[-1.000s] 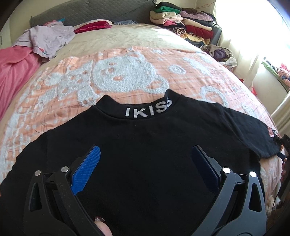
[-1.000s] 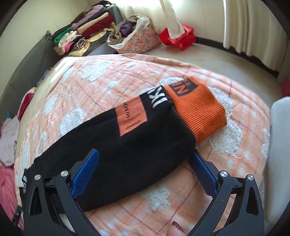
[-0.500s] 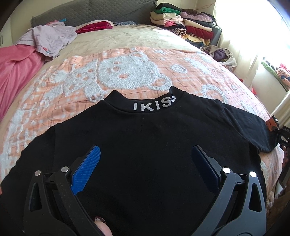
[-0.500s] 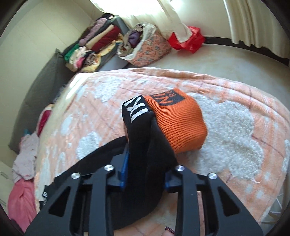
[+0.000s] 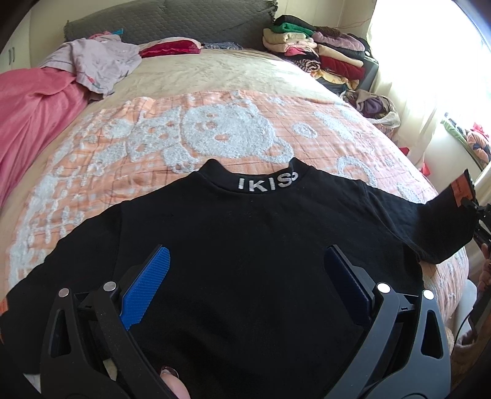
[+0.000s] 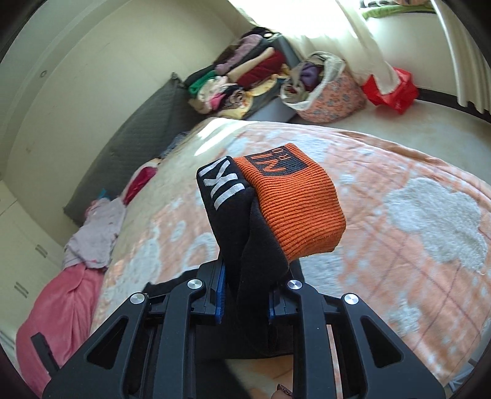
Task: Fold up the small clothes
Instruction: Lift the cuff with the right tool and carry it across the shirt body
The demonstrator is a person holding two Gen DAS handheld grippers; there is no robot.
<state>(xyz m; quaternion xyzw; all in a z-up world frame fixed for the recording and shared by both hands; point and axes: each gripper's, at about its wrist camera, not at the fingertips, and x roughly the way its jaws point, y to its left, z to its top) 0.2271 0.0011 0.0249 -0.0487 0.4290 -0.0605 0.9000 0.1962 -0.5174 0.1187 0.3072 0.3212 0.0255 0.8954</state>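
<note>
A small black sweater (image 5: 245,239) with white lettering on its collar lies flat on the orange bedspread (image 5: 214,129), collar pointing away. My left gripper (image 5: 245,273) is open and hovers just above its body, blue pads wide apart. My right gripper (image 6: 245,294) is shut on the sweater's right sleeve (image 6: 245,239), just behind its orange ribbed cuff (image 6: 294,208), and holds it lifted off the bed. The lifted sleeve (image 5: 442,227) and the right gripper (image 5: 478,214) show at the right edge of the left wrist view.
A pink cloth (image 5: 33,122) and a lilac garment (image 5: 98,64) lie at the bed's far left. A dark headboard cushion (image 5: 184,24) is behind. Stacked folded clothes (image 5: 319,58) and a fabric basket (image 6: 325,89) stand beside the bed; a red bag (image 6: 392,89) is on the floor.
My right gripper closed on the right sleeve near the orange cuff and lifted it off the bed. My left gripper stayed open above the sweater and drew back slightly.
</note>
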